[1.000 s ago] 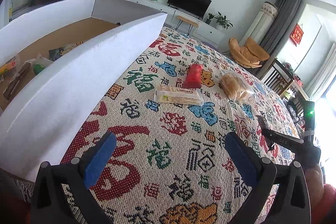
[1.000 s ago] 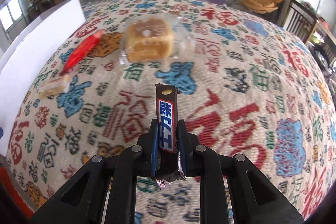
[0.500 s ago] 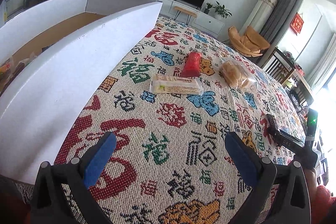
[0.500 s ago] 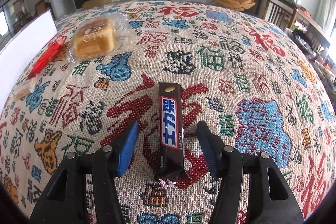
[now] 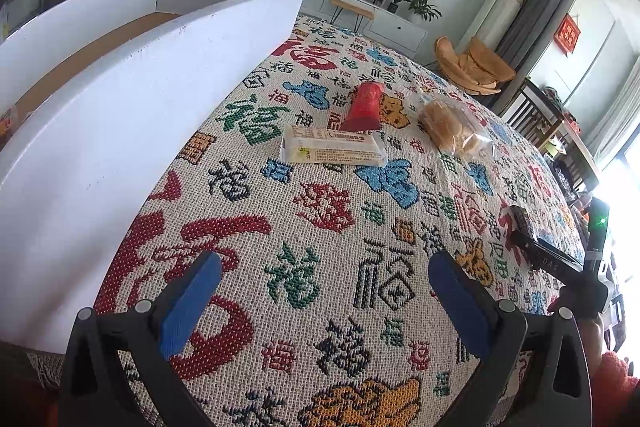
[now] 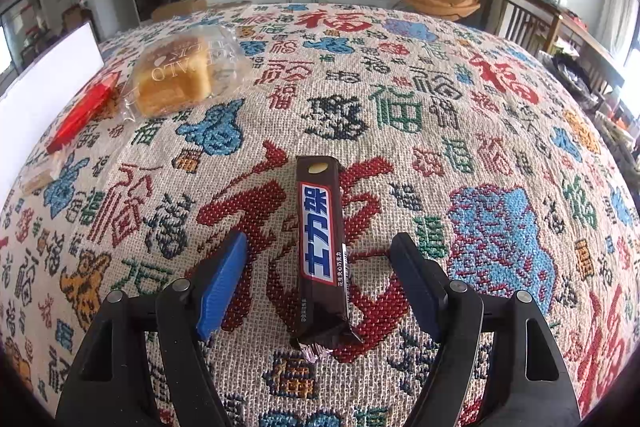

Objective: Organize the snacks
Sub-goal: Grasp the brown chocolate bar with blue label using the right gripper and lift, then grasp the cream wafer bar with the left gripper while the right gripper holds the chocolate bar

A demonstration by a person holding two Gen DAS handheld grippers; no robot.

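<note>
White box (image 5: 120,115) at the left of the patterned tablecloth (image 5: 320,227), open at the top, brown floor inside; only a scrap of a colourful packet visible at its near left edge, the rest of the contents hidden behind the near wall.

Chocolate bar (image 6: 320,239) lying flat on the cloth, dark brown wrapper with a blue and white label face up. Long axis running straight away from the right wrist camera, far end toward the television, crimped near end toward the camera. Sits between the fingers of the right gripper (image 6: 320,271), nearly midway, a clear gap on each side, touched by neither blue pad. Jaws of that gripper just been opening, now wide apart with the bar loose between them.

Left gripper (image 5: 320,299) spread wide over bare cloth, nothing between its pads.

Farther off: pale wafer pack (image 5: 332,149) lying crosswise, red packet (image 5: 364,103) just behind it and pointing away, bagged bread (image 5: 452,127) to their right. All three well apart from the chocolate bar and outside the box.
</note>
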